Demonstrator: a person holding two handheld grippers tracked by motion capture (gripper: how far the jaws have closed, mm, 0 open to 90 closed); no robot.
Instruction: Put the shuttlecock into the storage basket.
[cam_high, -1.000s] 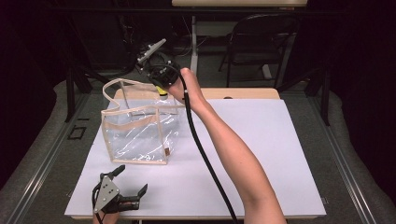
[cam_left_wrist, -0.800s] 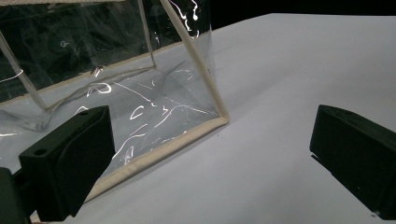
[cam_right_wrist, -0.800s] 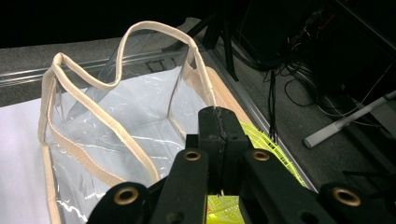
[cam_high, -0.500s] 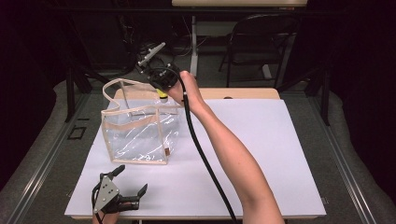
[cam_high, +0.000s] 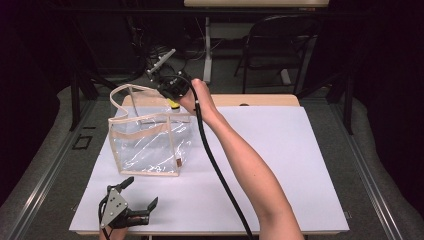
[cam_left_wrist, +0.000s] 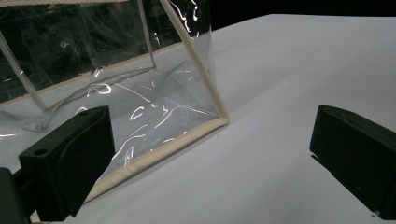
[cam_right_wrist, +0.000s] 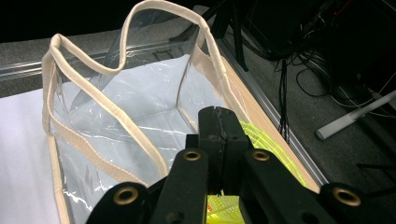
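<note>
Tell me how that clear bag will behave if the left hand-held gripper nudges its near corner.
The clear bag will probably buckle rather than slide stiffly: its thin film walls are creased. It looks light, so it may skid on the smooth white table. The floppy handles likely sag or sway.

Bright overhead light falls on the white worktop (cam_high: 300, 165), while everything beyond it sinks into near black. Glare streaks the clear bag (cam_left_wrist: 140, 107). In both gripper views the near black jaws look soft and blurred.
</note>
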